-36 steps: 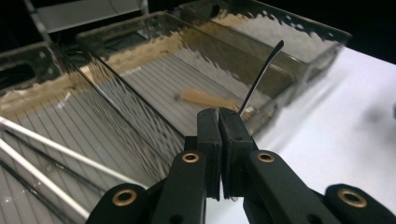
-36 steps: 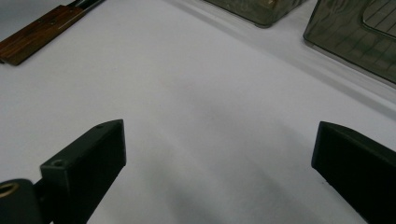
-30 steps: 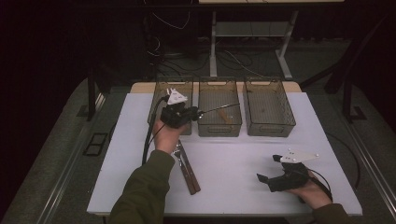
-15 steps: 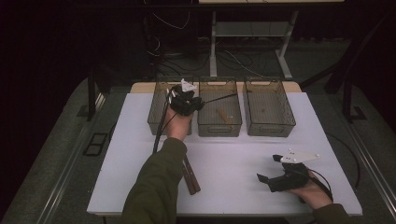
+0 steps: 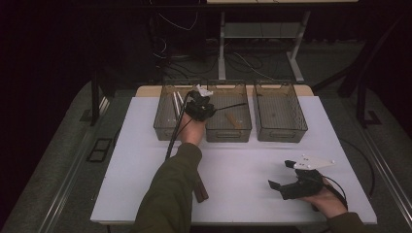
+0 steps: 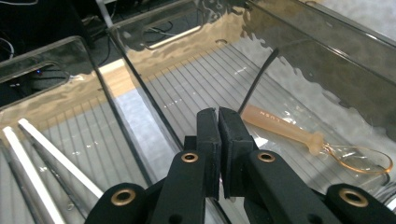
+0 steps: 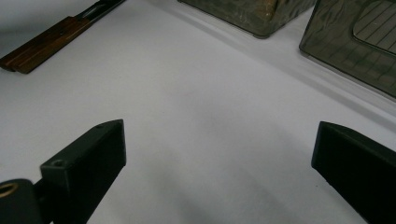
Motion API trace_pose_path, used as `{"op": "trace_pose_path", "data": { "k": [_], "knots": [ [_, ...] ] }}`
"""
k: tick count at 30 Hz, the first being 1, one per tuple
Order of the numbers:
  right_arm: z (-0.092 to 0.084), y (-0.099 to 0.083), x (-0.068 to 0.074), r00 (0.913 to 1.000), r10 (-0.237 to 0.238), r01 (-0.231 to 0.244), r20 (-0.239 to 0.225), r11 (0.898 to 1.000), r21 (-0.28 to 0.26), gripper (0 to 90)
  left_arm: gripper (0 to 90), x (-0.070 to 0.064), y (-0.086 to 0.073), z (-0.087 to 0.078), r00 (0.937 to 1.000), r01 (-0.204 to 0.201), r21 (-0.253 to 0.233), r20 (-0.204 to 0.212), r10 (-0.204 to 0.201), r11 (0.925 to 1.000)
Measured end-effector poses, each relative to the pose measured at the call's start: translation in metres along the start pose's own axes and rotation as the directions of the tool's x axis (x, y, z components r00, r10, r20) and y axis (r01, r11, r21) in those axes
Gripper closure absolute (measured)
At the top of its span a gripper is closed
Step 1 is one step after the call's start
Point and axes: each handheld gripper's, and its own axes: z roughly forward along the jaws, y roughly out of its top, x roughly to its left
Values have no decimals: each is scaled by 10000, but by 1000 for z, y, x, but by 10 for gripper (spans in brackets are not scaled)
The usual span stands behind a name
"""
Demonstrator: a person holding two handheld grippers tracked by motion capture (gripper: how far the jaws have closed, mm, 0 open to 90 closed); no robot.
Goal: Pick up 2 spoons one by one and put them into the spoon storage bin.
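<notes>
Gripping a thin black rod [image 6: 259, 79], the left gripper [image 5: 200, 108] is held over the middle bin [image 5: 228, 131].
The right gripper [image 5: 291, 185] is rested wide apart on the worktop [image 5: 243, 170].

Three clear smoky bins in a row at the far edge of the surface [image 5: 145, 145]. Landmark: middle bin [image 5: 228, 132].

- Middle bin: amber translucent spoon [image 6: 299, 135] flat on the ribbed floor, embossed lettering on handle, bowl end toward one wall. A thin black rod [image 6: 259, 79] slants down into this bin, lower end just beside the spoon's handle; contact unclear.
- Left bin [image 5: 163, 127], next to it: two white sticks [image 6: 51, 161] lying parallel on the floor.
- Right bin [image 5: 279, 133]: contents unclear.
- Near-left of middle bin, on the surface: dark wood-handled utensil [image 7: 46, 42], flat.
</notes>
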Motion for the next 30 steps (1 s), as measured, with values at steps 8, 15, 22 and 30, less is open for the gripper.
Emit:
{"op": "trace_pose_path", "data": {
  "k": [8,15,22,30],
  "knots": [
    [0,0,0,10000,-44,44,-9,10000,-3,32,850,-5,-1,3,9992,36,92,405,-40,10000],
    [0,0,0,10000,-52,52,-17,10000,-1,32,773,-8,0,3,9984,10,-48,569,-7,10000],
    [1,0,1,10000,-62,62,-32,10000,43,32,674,-6,-1,-6,9955,-2,-255,950,26,9997],
    [2,0,1,10000,-29,29,-22,10000,85,32,525,-1,-5,-23,9849,59,-608,1731,48,9981]
  ]
}}
